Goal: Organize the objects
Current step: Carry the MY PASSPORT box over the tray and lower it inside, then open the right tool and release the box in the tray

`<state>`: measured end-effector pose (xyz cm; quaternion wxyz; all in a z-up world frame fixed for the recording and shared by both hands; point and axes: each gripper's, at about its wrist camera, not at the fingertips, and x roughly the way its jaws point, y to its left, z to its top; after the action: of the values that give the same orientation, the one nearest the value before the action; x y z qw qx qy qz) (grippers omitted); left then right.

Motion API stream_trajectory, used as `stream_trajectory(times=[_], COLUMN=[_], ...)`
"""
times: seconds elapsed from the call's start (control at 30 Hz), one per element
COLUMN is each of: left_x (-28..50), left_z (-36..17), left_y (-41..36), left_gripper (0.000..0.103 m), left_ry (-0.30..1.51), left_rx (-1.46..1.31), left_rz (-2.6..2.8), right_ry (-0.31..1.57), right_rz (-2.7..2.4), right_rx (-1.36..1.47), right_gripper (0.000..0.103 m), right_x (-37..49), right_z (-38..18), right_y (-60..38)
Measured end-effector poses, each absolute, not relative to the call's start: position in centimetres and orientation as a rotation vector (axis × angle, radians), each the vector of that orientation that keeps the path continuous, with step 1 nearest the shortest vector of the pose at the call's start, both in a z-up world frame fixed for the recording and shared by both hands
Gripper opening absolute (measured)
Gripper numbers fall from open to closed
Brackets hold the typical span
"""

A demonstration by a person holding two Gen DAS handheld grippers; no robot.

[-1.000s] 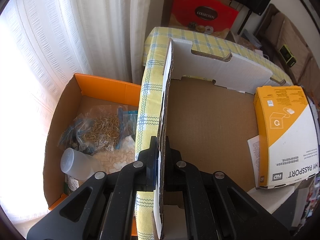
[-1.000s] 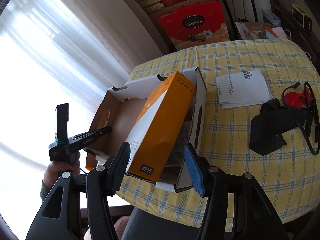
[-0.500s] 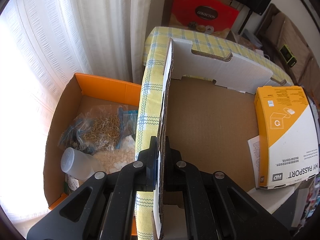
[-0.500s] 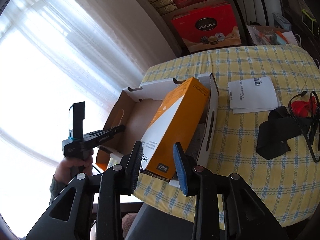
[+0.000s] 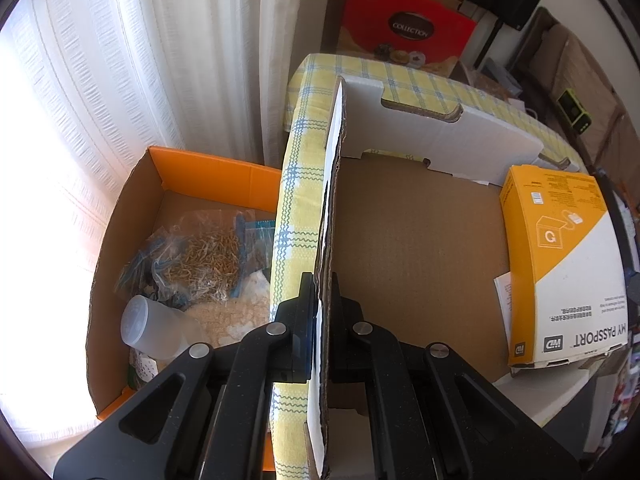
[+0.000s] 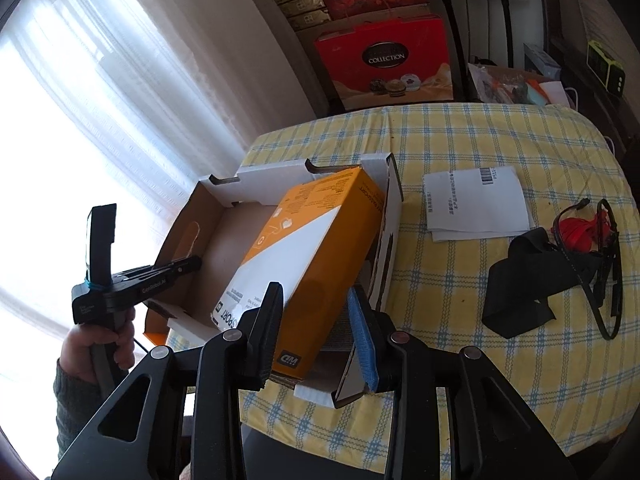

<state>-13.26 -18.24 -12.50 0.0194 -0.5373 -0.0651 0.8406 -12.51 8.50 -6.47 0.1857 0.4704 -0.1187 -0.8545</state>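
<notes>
Orange-and-white box (image 6: pixel 308 264): leans tilted in open cardboard tray (image 6: pixel 394 216) at table's (image 6: pixel 480 152) left edge, between right gripper's (image 6: pixel 316 320) parted fingers; left gripper (image 6: pixel 176 270) clamps tray's left wall.

A bright room by a curtained window

White sheer curtains (image 5: pixel 100 80) glow with strong daylight on the left. The round worktop (image 6: pixel 480 152) wears a yellow and blue checked cloth. Behind it a red gift box (image 6: pixel 384 64) leans on the pale wall, and an orange-rimmed carton (image 5: pixel 132 240) sits on the floor below the curtains.
</notes>
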Motion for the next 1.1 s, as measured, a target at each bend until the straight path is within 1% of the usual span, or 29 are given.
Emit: stream_trajectory(times=[0.13,0.23,0.27,0.4,0.57,0.73,1.0,1.1], left_x=[-13.3,-13.4,-13.4,-13.3,-13.3,-13.3,-13.2,-13.3], left_z=[-12.5,-12.5,-12.5,-12.5,-12.5,-12.5,-12.6,-12.6], left_y=[-18.5,-18.5,-18.5,-18.6,-18.6,-18.6,-18.6,-18.6], left_gripper=[0.004,0.004,0.004,0.004,0.004,0.004,0.004,0.004], left_ry=[-0.21,-0.203,-0.205,-0.212,-0.215,-0.223,-0.237,-0.244], left_rx=[-1.669,-1.667,-1.668,-1.668,-1.666,-1.666,-1.663,-1.663], left_rz=[2.608,2.609,2.608,2.604,2.604,2.603,2.606,2.604], right_ry=[-0.304,-0.279,-0.28,-0.269,-0.292,-0.228,-0.151,-0.12], right_rz=[-2.345,-2.347,-2.346,-2.387,-2.361,-2.277,-2.145,-2.134], right_rx=[1.372,1.372,1.368,1.387,1.33,1.277,1.356,1.383], right_gripper=[0.029,0.022,0.021,0.021,0.021,0.021,0.021,0.018], right_x=[-12.8,-13.4,-13.6,-14.0,-14.4,-15.5,-19.1,-19.8], right_z=[-7.0,-7.4,-7.7,-8.0,-6.9,-5.8,-7.6,-8.6], right_y=[7.0,5.9,5.7,5.6,5.2,1.9,-4.2,-5.8])
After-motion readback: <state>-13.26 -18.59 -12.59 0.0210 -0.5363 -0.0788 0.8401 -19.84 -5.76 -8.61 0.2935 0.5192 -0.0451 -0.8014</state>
